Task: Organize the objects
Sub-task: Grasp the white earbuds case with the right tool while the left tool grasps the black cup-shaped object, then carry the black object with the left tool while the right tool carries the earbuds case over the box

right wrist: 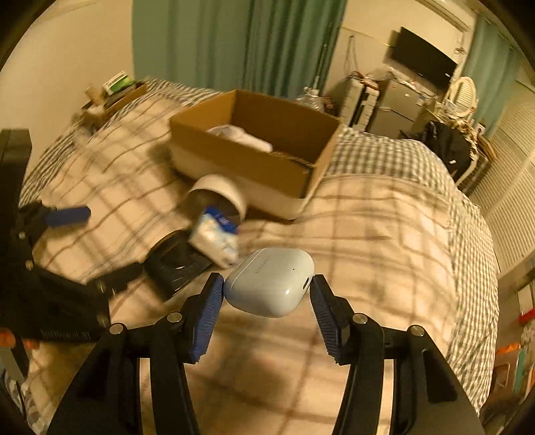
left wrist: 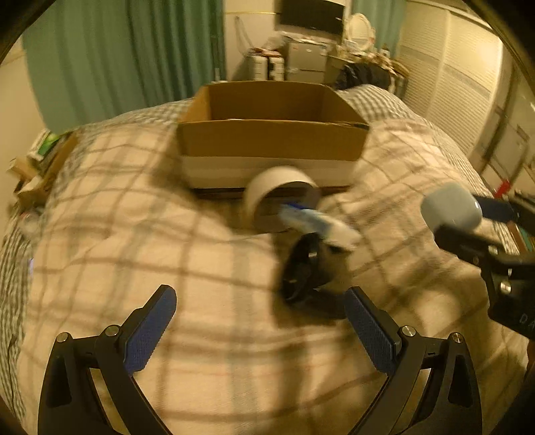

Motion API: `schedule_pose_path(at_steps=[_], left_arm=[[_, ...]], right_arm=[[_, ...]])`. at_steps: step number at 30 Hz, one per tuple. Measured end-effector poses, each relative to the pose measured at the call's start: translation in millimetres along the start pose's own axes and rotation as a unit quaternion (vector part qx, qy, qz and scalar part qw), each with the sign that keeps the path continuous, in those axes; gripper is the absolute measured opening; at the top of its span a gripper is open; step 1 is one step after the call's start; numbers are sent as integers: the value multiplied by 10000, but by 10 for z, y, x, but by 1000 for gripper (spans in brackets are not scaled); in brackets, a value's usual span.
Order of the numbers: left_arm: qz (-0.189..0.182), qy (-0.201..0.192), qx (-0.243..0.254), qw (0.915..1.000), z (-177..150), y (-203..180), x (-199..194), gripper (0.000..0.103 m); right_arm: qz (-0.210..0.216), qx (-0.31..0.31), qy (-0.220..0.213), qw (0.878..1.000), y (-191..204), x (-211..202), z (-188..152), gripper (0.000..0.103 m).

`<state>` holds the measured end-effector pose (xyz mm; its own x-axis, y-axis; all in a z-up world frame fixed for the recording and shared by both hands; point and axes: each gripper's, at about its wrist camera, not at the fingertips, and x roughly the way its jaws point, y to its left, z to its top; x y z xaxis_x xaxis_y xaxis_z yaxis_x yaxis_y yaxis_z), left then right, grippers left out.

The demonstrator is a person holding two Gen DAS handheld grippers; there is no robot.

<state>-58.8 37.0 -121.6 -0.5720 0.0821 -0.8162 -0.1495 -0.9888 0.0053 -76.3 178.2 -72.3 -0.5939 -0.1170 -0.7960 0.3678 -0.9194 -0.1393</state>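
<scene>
My right gripper (right wrist: 267, 284) is shut on a pale blue earbud case (right wrist: 271, 282) and holds it above the checked bedspread; the case also shows in the left wrist view (left wrist: 451, 207). My left gripper (left wrist: 260, 301) is open and empty, low over the bed. Ahead of it lie a black round object (left wrist: 302, 267), a white and blue packet (left wrist: 317, 224) and a roll of tape (left wrist: 279, 194). An open cardboard box (left wrist: 271, 140) stands behind them; in the right wrist view the box (right wrist: 254, 157) holds something white (right wrist: 240, 135).
The bed (left wrist: 133, 217) is covered with a plaid blanket. Green curtains (left wrist: 117, 50) hang behind. Cluttered drawers and a monitor (left wrist: 311, 20) stand at the far end. Small items sit at the bed's left edge (left wrist: 36, 160).
</scene>
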Motion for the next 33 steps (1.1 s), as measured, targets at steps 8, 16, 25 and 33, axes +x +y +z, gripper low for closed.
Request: schedule_pose_path(at_steps=[8,16,25,33], left_arm=[[-220,518,522,9971,44,-347,417,90],[-549,774,339,9949,23,-291,557,58],[-503,231,295,9980,16,-230,111,50],[-566,-223,94,9981,102,-100,-262,50]], right_arm=[[179,134,-26,9997,-79,137,-3,53],[222,276,-20,9994,-161,171,-40,53],[161,216,-236,9994,-95,-106,-22,53],[86,99,-483,9987,45,-431,33,53]])
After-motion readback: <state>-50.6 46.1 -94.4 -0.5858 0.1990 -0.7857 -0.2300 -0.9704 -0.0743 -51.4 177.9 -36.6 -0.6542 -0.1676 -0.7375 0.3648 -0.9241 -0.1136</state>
